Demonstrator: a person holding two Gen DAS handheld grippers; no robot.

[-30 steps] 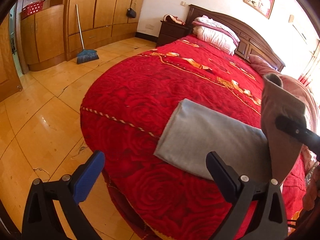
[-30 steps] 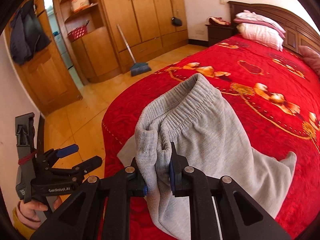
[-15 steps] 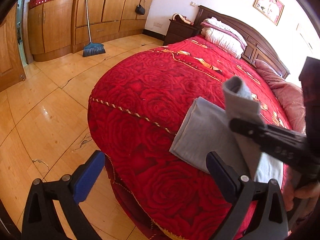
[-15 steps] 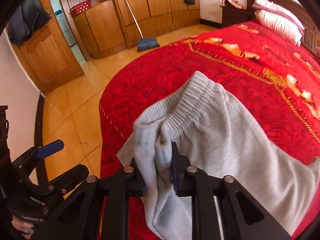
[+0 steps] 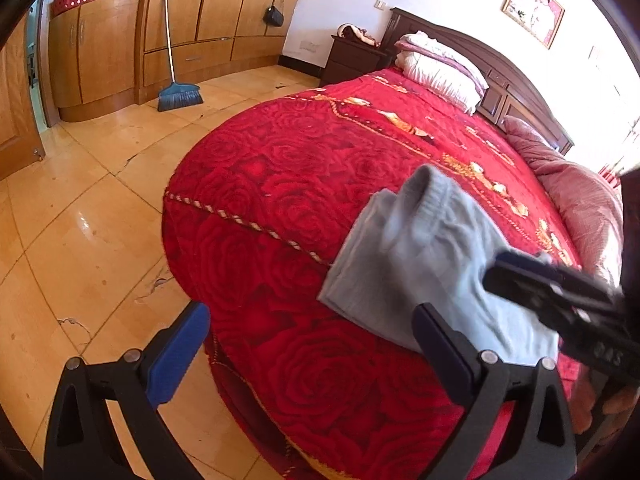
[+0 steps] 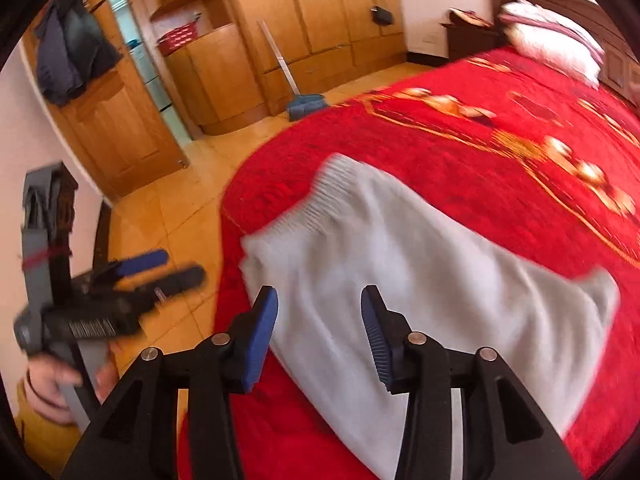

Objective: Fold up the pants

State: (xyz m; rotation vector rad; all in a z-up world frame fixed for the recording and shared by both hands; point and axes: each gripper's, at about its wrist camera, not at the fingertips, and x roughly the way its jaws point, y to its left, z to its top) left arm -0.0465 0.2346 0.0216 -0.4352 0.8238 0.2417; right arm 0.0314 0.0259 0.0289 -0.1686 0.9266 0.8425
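The grey pants (image 6: 420, 280) lie folded over on the red bedspread (image 6: 500, 152) near the bed's foot corner, ribbed waistband toward the far left. My right gripper (image 6: 320, 332) is open and empty just above the near edge of the pants. My left gripper (image 5: 308, 344) is open and empty, off the bed's corner, left of the pants (image 5: 420, 272). The left gripper also shows in the right wrist view (image 6: 160, 268), held by a hand. The right gripper's dark body (image 5: 560, 296) shows in the left wrist view over the pants.
Tiled floor (image 5: 80, 220) lies left of the bed. A blue broom (image 5: 178, 96) leans on wooden wardrobes (image 5: 192, 20). White pillows (image 5: 440, 68) and a dark headboard sit at the far end. A pink quilt (image 5: 580, 204) lies on the bed's right side.
My right gripper carried the waistband left over the pants, then opened and let it go. The pants now lie folded on the bed. The left gripper stayed open.
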